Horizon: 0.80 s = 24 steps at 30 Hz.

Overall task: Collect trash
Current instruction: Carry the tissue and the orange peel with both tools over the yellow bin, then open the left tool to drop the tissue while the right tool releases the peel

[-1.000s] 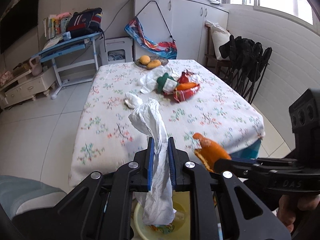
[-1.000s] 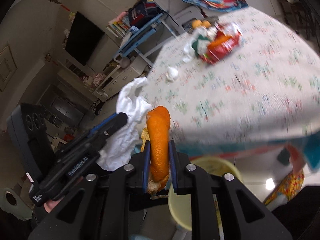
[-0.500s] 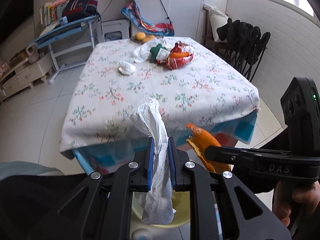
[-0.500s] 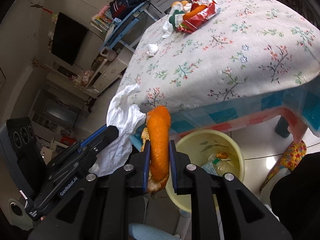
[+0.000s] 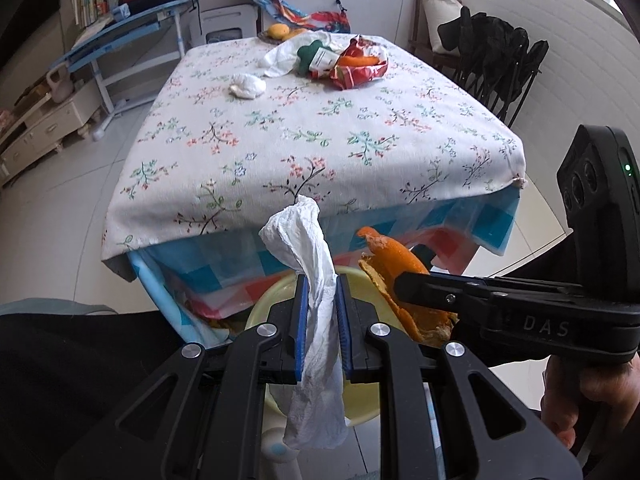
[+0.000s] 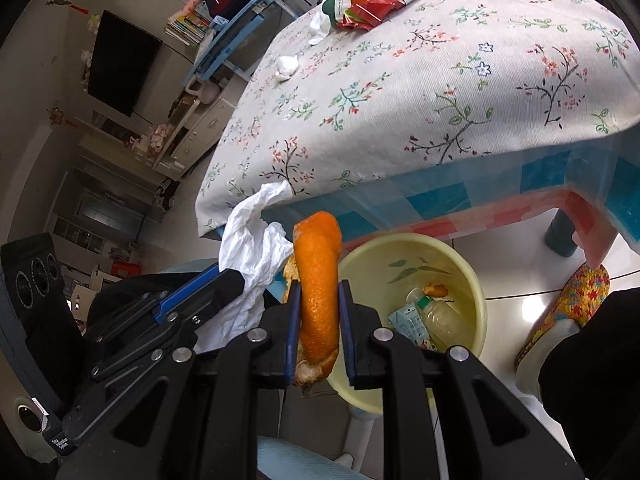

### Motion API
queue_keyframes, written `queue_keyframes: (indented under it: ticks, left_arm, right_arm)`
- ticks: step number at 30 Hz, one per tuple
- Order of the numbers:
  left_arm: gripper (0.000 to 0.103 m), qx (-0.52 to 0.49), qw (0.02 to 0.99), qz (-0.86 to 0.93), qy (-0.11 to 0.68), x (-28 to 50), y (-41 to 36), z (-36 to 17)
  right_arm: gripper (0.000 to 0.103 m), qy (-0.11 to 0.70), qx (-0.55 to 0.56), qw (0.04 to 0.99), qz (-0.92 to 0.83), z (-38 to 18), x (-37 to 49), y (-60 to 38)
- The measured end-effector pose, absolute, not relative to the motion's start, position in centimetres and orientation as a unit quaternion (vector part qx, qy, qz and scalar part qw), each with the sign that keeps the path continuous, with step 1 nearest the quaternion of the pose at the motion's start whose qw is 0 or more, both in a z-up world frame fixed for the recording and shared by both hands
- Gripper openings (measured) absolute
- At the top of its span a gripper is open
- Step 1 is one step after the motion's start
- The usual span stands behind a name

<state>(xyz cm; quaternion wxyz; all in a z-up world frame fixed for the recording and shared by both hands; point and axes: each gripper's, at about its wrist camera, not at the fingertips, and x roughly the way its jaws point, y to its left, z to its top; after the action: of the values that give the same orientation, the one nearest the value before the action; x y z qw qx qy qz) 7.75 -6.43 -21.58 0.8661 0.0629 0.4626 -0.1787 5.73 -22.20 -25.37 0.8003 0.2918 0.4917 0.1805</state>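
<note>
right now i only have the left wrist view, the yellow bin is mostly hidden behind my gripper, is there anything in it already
Observer: Yes. The right wrist view looks into the yellow bin; a clear plastic bottle lies at the bottom.
Operator: anything else in there
Observer: A small carton beside the bottle, and a bit of orange scrap just beyond it.
Operator: is the peel lined up with the bin
Observer: In that view the orange peel, clamped in the right gripper, sits over the bin's left rim, not its middle.
Operator: and my tissue
Observer: The white tissue in the left gripper shows left of the bin's rim there.
</note>
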Motion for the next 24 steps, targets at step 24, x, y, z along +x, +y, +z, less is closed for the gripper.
queue_keyframes:
  ticks: [24]
  left_arm:
    - [0.035,0.065,0.855,-0.159,0.489,8.4,-6.5,-22.9]
  right_arm:
    - [0.043,0.507,0.286,0.797,0.161,-26.1,5.9,-22.1]
